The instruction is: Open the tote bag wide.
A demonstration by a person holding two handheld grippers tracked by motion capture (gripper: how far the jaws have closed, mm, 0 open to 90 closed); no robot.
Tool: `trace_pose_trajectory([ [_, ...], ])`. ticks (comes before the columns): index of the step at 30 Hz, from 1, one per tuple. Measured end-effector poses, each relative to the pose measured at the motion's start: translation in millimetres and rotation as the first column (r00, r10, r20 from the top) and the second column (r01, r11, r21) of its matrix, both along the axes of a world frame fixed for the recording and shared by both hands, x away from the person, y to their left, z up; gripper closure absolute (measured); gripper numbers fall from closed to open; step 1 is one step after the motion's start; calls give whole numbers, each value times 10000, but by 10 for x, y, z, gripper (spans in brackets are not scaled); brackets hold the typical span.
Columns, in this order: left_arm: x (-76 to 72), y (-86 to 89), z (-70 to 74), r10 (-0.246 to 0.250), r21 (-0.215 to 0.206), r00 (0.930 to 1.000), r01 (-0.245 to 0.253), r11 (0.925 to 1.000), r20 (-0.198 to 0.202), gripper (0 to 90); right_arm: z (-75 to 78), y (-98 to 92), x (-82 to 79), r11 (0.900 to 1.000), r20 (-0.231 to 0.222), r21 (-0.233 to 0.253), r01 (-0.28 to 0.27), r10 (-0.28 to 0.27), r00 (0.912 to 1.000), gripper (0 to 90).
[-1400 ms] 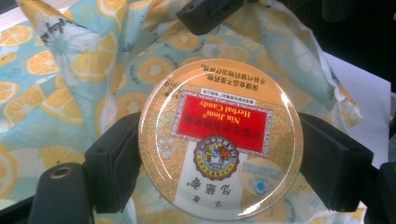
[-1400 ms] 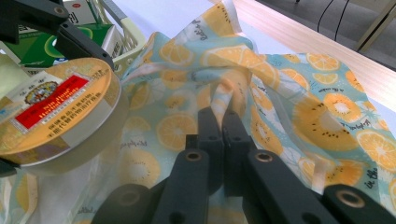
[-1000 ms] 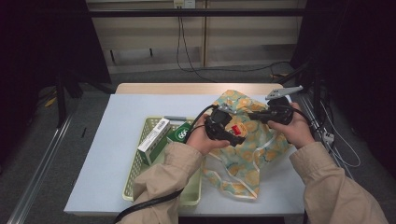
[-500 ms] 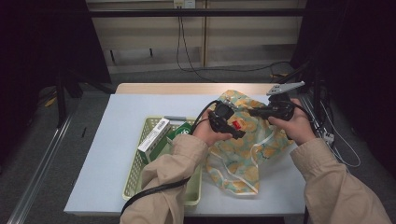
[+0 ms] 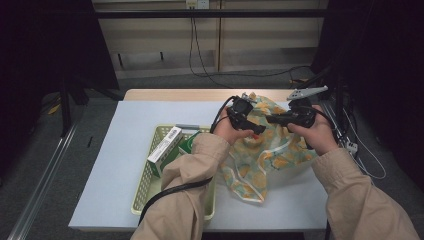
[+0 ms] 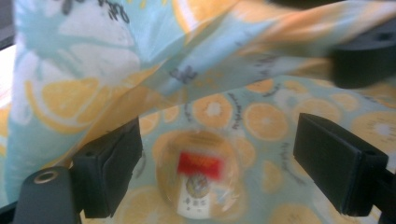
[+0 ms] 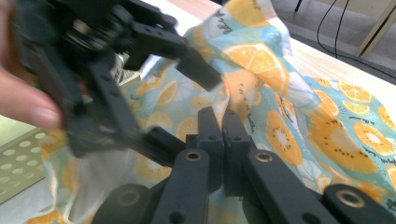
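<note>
- You are partway through bagging: the fruit-print bag lies on the desk just right of the green basket, and your two grippers hold its mouth up and open.
- Your right gripper has its fingers pinched together on the bag's rim, lifting the fabric above the rest of the bag.
- Your left gripper reaches into the opening with its fingers spread wide and nothing between them; the upper rim of the bag drapes over one of them.
- One item already sits inside the bag: a round packet with a red label, seen through the opening in the left gripper view, lying on the bag's inner floor.
- What looks left to do: the basket to the left of the bag still holds goods, so more loading seems to remain.
- Count: one bag, one basket, two grippers, one round packet in the bag.
- In the basket you can make out one white box and one green pack beside it; whether more lies under your left sleeve I cannot tell.
</note>
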State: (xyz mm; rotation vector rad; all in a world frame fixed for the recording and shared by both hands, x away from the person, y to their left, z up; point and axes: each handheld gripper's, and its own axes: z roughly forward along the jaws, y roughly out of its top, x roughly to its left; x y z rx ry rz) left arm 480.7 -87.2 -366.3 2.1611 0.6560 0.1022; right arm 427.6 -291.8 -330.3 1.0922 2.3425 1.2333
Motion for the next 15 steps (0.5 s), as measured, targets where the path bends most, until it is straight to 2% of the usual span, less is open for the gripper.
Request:
trace_pose_trajectory([
  [6,-160,275,145,-154,-105,9998,155,9998,122,142,-59,39,-38,10000,-84,-91,24,-25,10000,897],
  [11,-296,535,207,-248,109,9997,248,9996,24,129,-93,93,-67,9997,-143,-246,-3,0,9999,897],
  [15,-367,749,219,-149,231,9998,146,9996,131,127,-110,120,-88,9992,-182,-405,-12,4,9998,898],
])
